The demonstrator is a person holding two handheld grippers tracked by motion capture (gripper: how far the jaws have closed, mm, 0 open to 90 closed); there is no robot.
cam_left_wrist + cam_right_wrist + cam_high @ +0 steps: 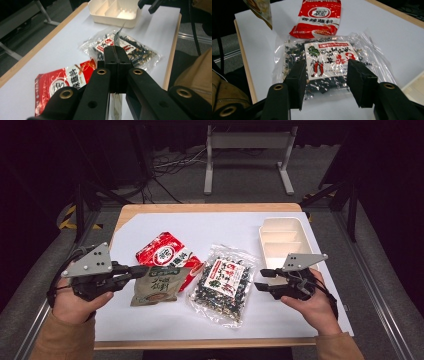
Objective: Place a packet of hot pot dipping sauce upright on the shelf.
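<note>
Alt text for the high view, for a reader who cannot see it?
The left gripper is shut on the edge of an olive snack packet. Beside it lie a red packet and a clear bag of dark dried food, which the open right gripper faces.

A wooden table [150,209] topped with a white sheet [200,227] stands on a grey floor [240,187]. Beyond its far edge is a pale metal frame [247,142] with two feet, and to its left loose cables [172,165] trail across the floor. Yellow-and-black tape [67,217] marks the floor at left. The surroundings are dark
</note>
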